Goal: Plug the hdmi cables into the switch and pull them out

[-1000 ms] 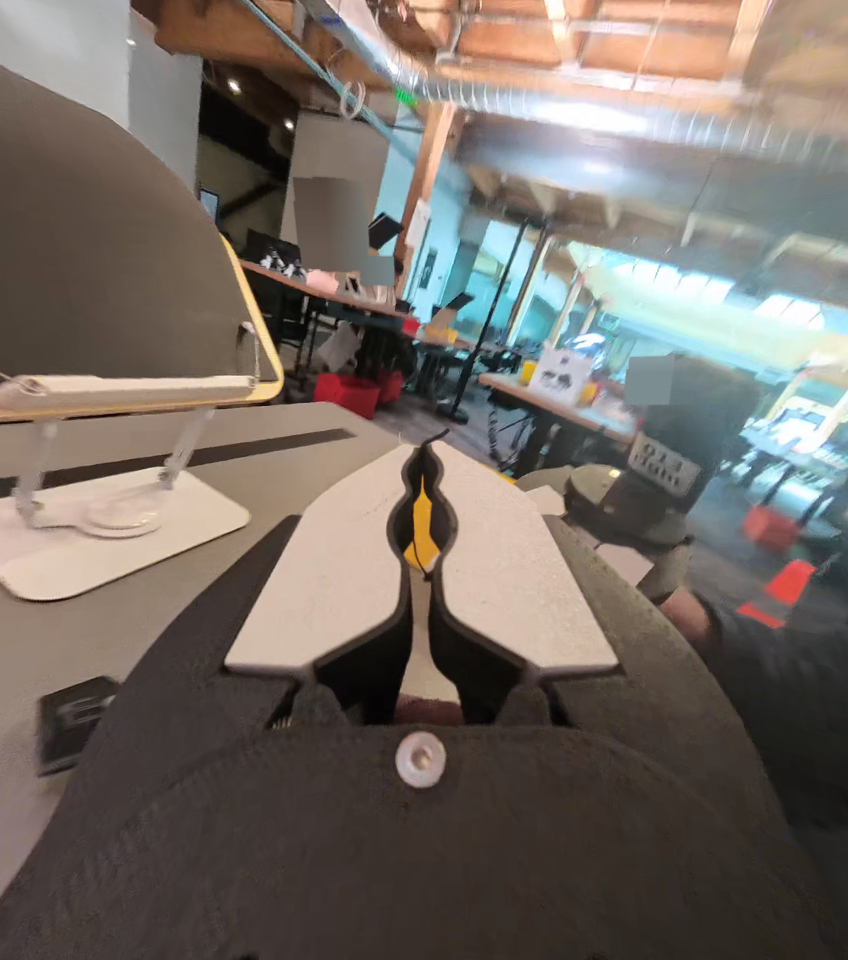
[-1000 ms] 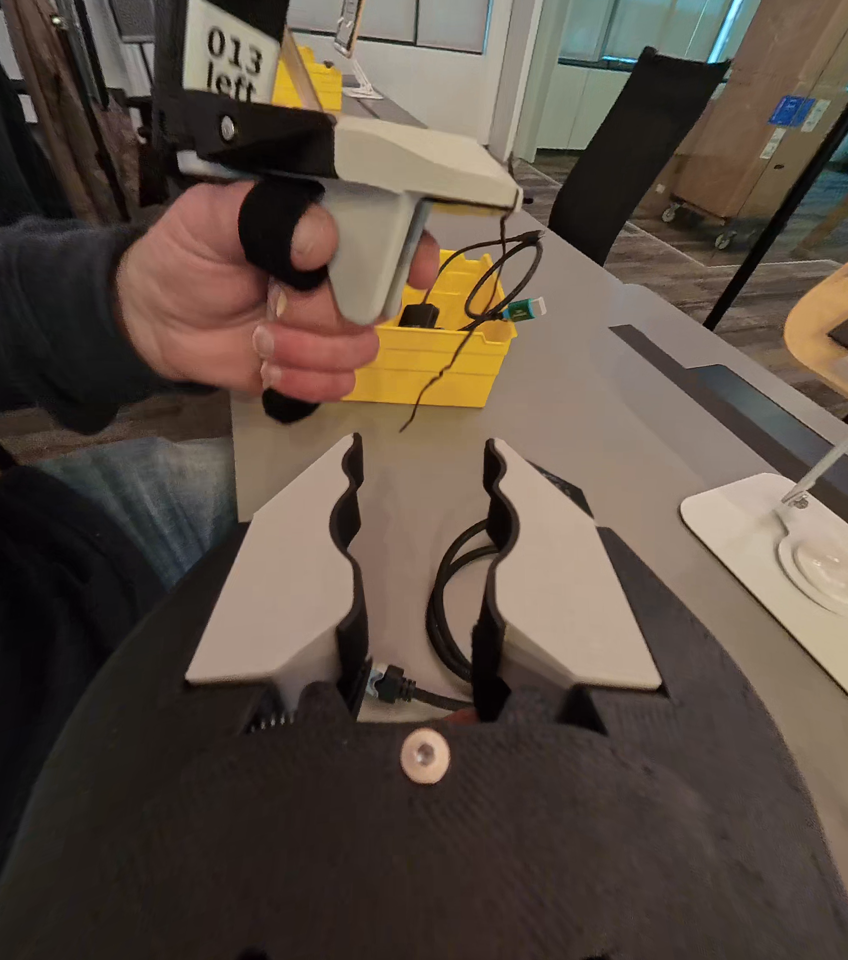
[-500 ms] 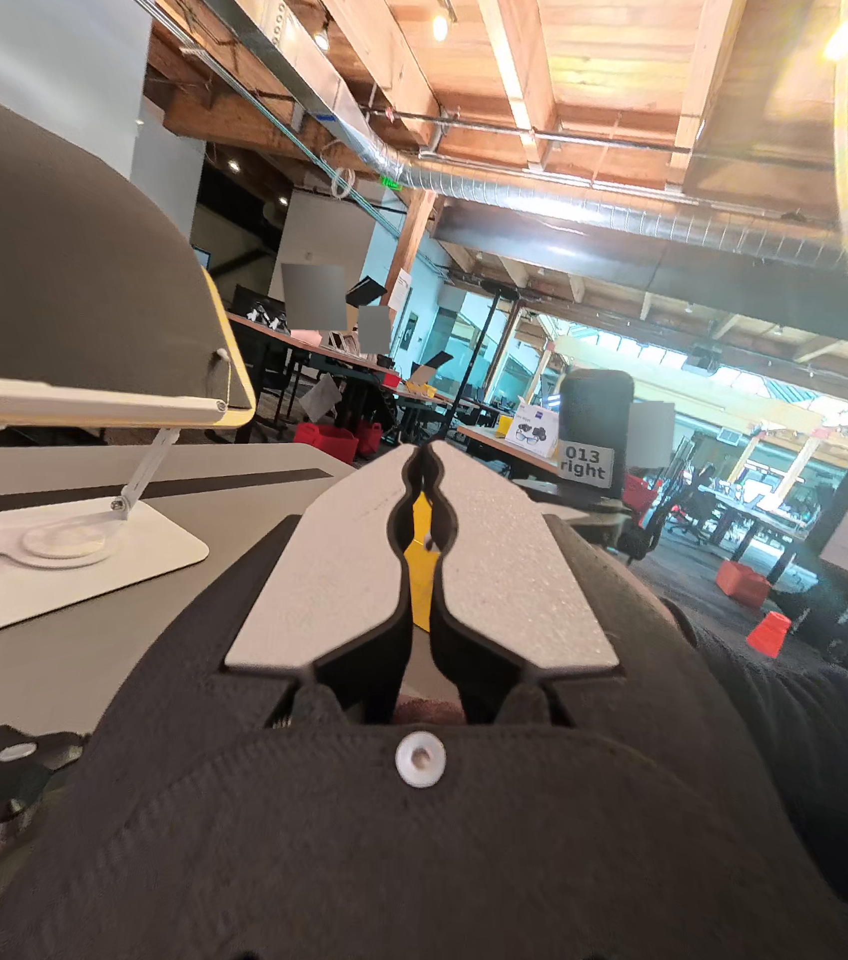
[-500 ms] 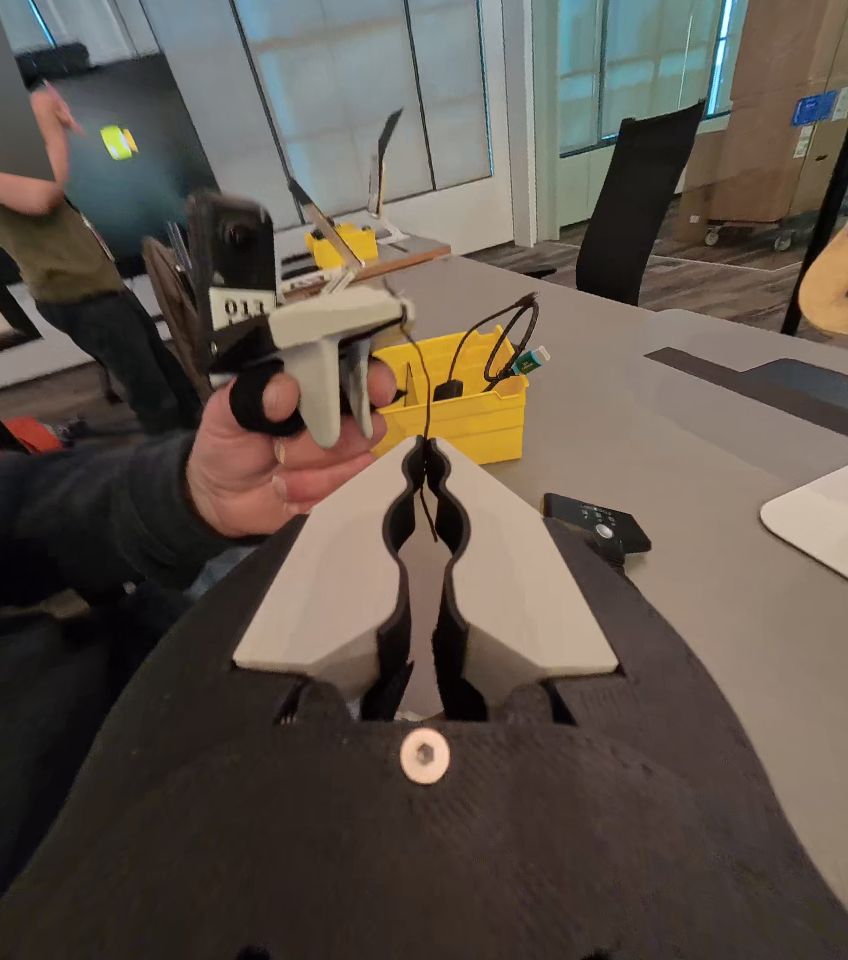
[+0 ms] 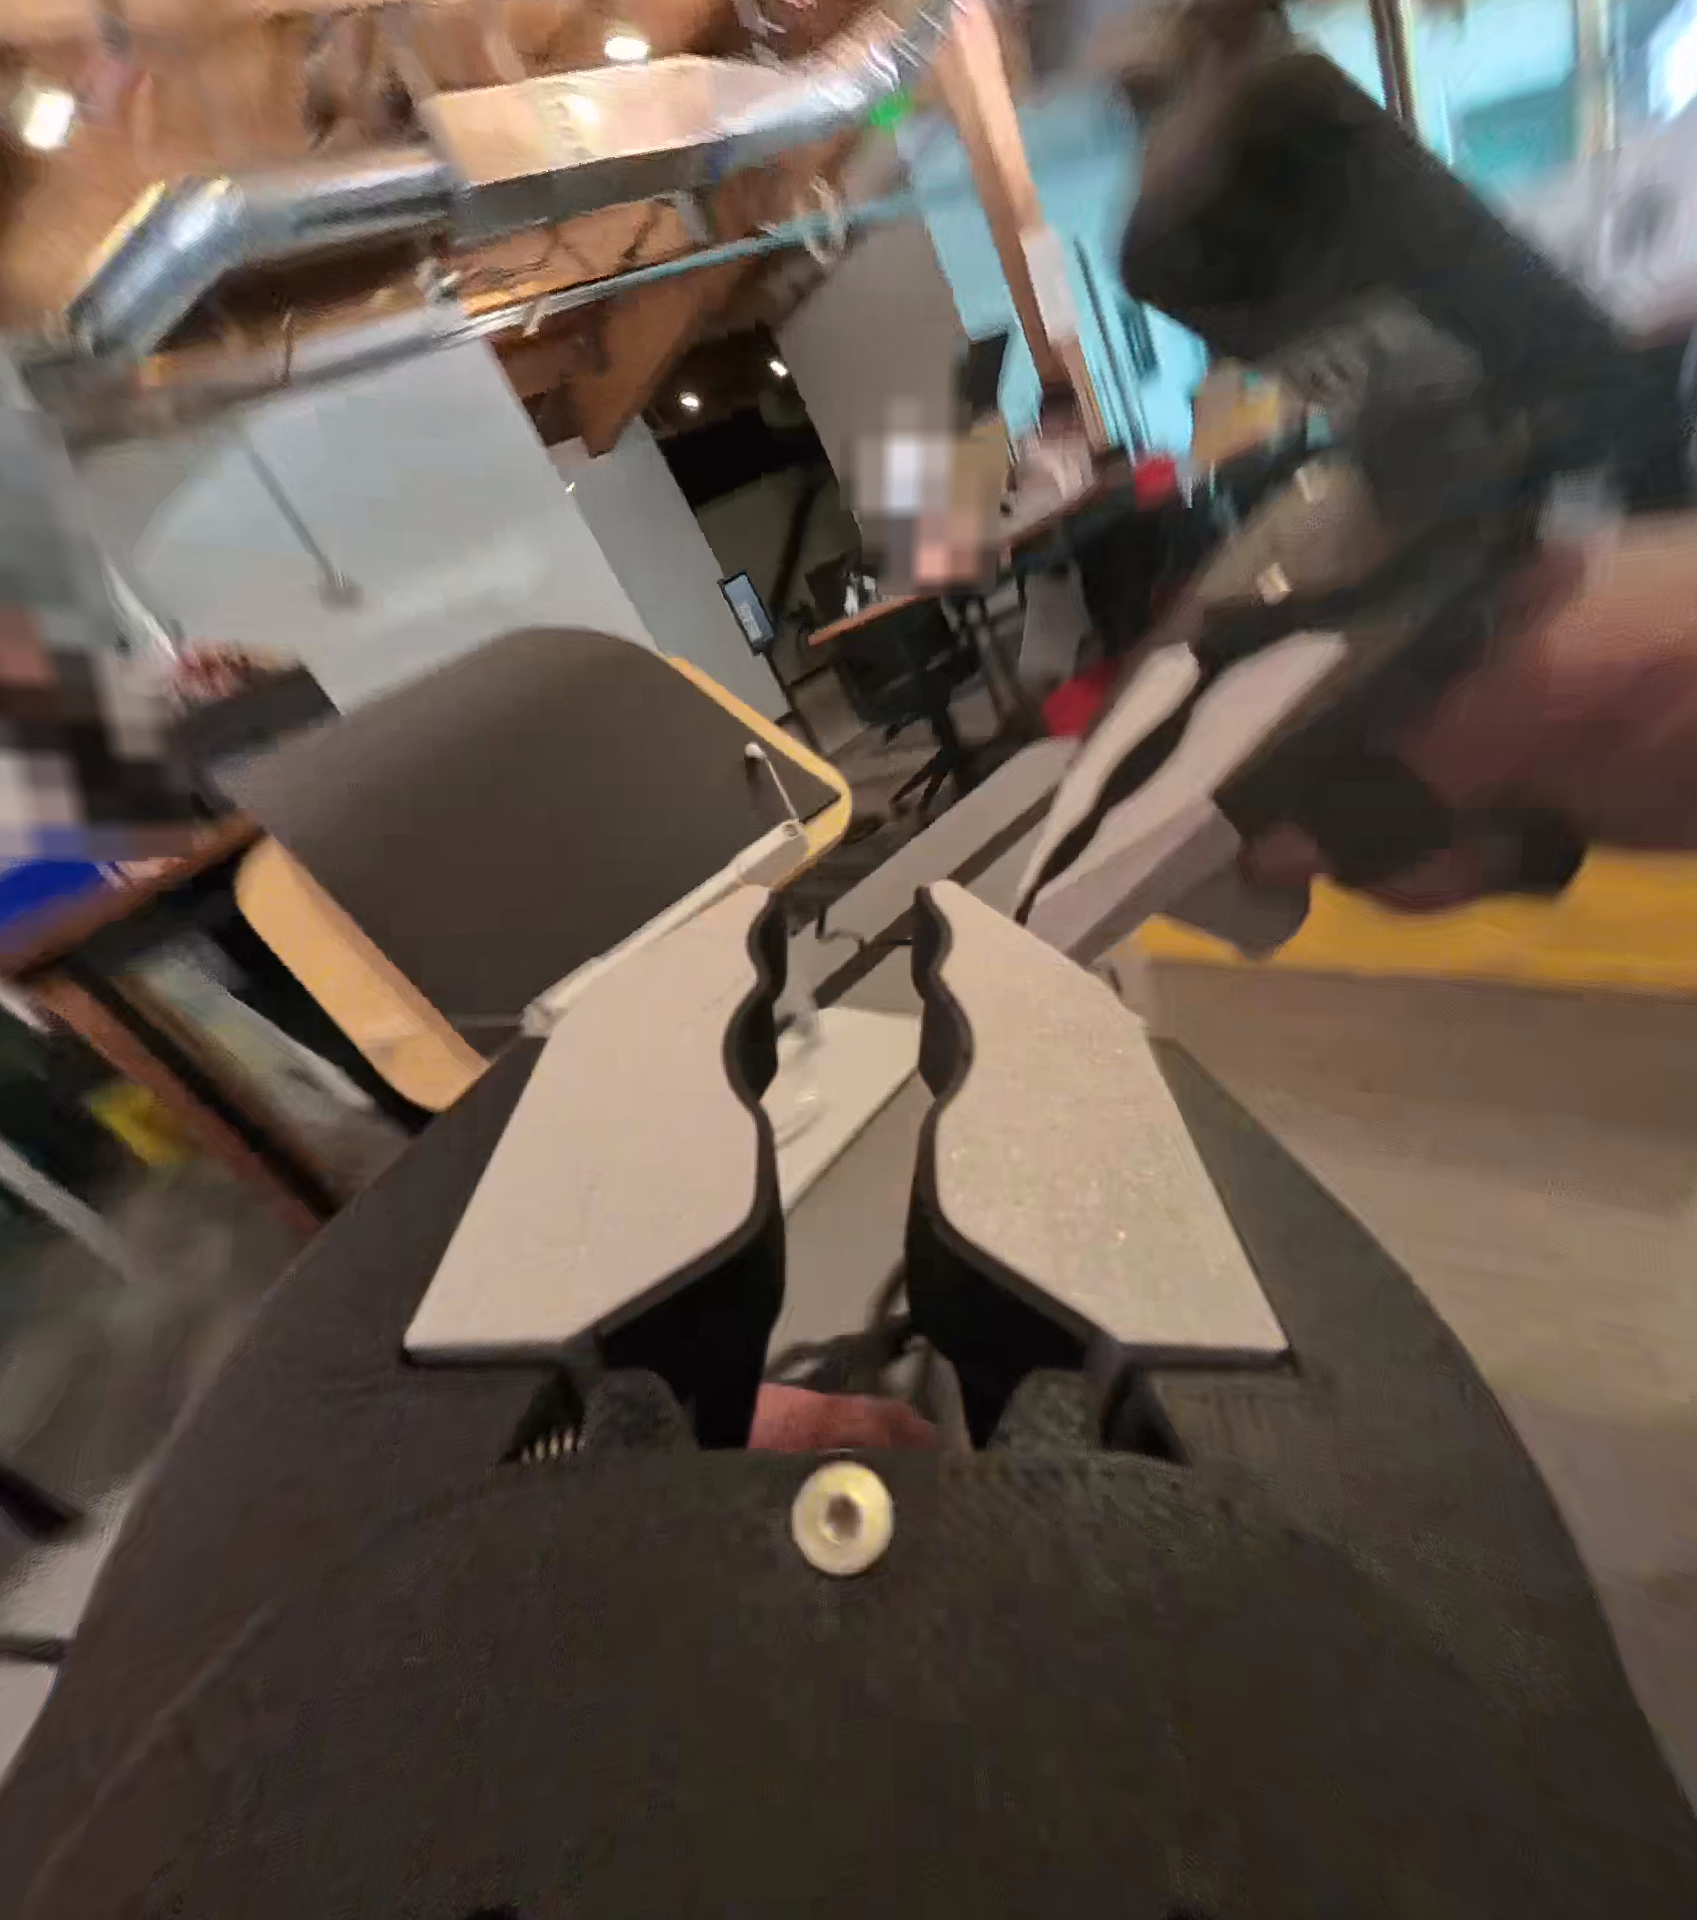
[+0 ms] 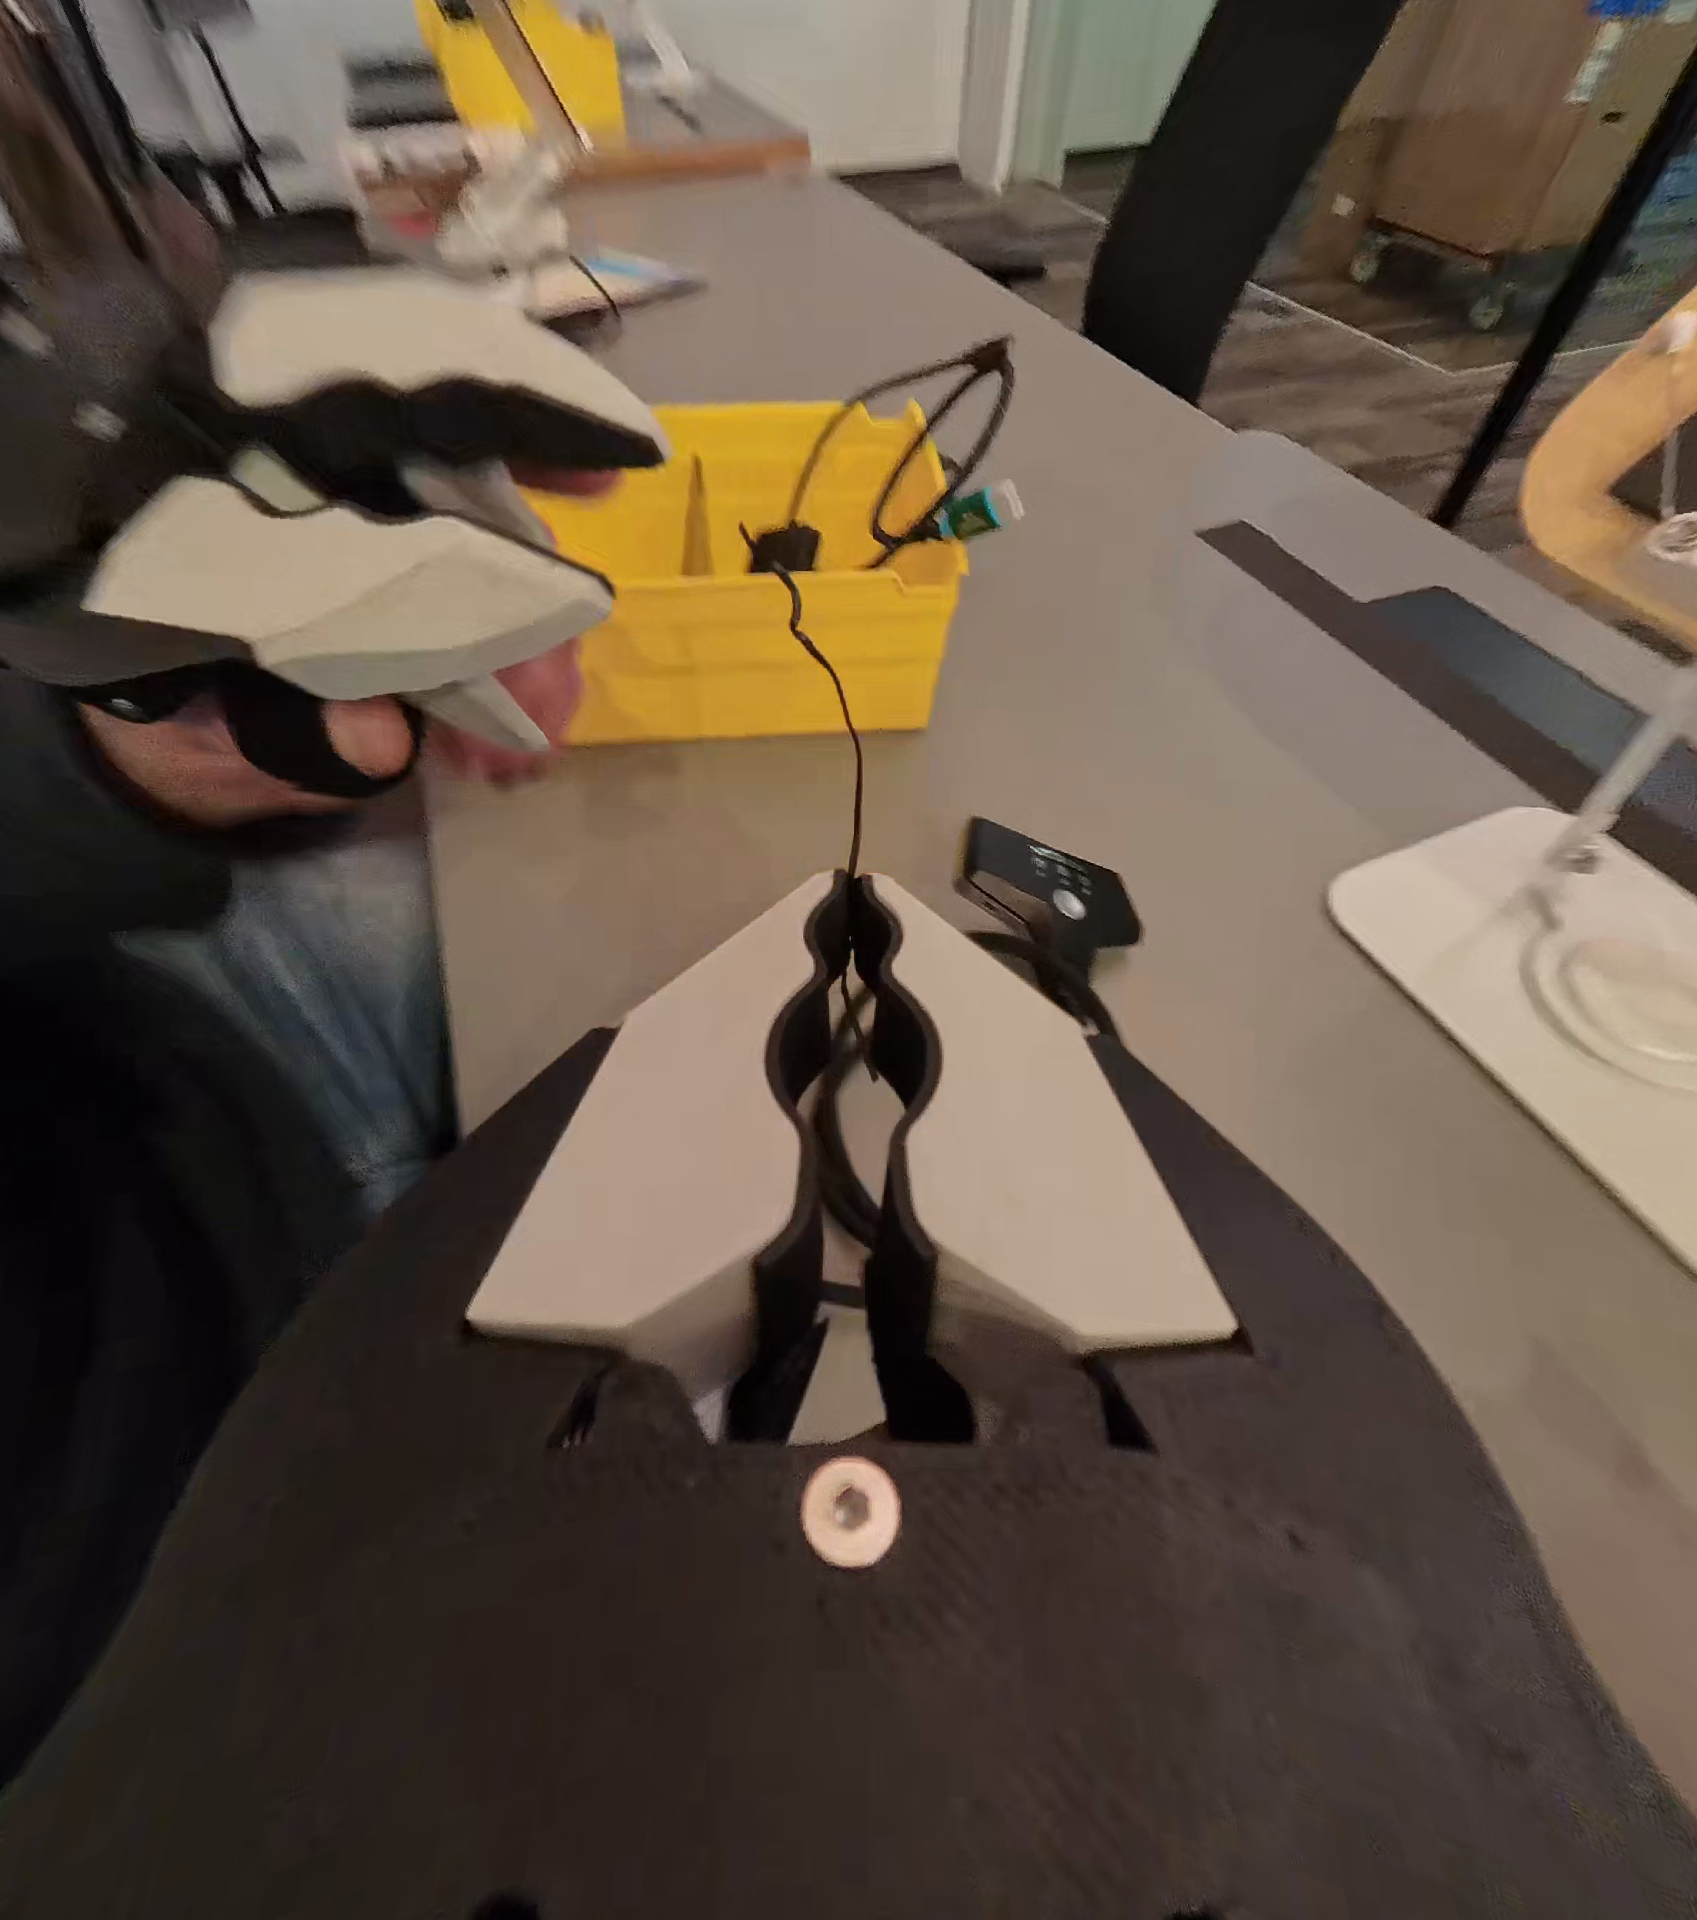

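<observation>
My right gripper (image 6: 849, 885) is shut on a thin black cable (image 6: 828, 675) that runs up from its fingertips to a black plug in the yellow bin (image 6: 761, 644). The black switch (image 6: 1046, 896) lies on the grey table just right of the fingertips, with a thicker black cable (image 6: 1067, 982) at its near end. My left gripper (image 5: 849, 909) is open and empty, held in the air; the view is blurred. It also shows in the right wrist view (image 6: 553, 540), left of the bin. The right gripper (image 5: 1124, 800) shows in the left wrist view, ahead and to the right.
A white stand base (image 6: 1550, 1039) sits on the table (image 6: 1187, 727) at the right, under a tan-edged dark board (image 5: 511, 810). The yellow bin (image 5: 1550, 935) holds more looped cables. A person's hand and dark sleeve (image 6: 23, 831) are at the left.
My left gripper has opened and swung round fast toward the right gripper and the bin. My right gripper, open a second ago, stays shut on the thin cable and has tilted down toward the switch.
</observation>
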Tool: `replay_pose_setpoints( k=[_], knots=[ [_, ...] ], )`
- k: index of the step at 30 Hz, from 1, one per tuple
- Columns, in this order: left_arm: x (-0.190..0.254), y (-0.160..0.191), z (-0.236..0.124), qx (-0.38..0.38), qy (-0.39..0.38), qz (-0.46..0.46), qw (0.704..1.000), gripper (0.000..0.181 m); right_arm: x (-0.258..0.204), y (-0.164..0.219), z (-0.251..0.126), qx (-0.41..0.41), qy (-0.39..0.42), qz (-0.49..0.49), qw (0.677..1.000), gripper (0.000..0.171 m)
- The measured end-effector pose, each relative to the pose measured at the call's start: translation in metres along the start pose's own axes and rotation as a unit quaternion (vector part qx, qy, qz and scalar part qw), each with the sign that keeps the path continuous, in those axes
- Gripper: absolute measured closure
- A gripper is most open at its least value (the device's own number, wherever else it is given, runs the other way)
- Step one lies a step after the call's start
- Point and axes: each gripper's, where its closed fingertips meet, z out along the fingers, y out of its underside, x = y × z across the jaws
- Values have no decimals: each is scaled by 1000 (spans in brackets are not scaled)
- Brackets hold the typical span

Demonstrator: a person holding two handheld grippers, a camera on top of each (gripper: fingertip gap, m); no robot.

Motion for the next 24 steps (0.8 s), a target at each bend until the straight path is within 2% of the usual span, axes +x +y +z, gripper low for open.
replay_pose_setpoints(
  k=[2,4,6,9,10,12,16,19,24],
  knots=[
    [8,2,5,-43,10,157,987,154,0,1,-1,-23,16,-31,999,171],
    [14,10,9,-93,18,281,955,150,-2,3,-1,-47,27,-66,996,171],
    [16,10,14,-114,15,332,936,150,-4,4,-2,-65,37,-95,993,171],
    [9,37,20,-201,1,379,903,154,-8,0,-3,-65,41,-115,990,171],
    [4,45,20,-214,-12,392,894,161,-9,-3,-4,-60,42,-115,991,171],
    [-3,53,18,-225,-29,375,899,181,-10,-7,-7,-46,42,-110,992,171],
    [-10,44,19,-203,-85,293,931,181,-14,-18,-8,12,22,-59,998,171],
    [-1,46,23,-174,-82,106,976,181,-9,-28,-8,87,12,7,996,171],
    [14,54,31,-142,-56,-80,985,181,-3,-19,4,165,-8,94,982,171]
  ],
)
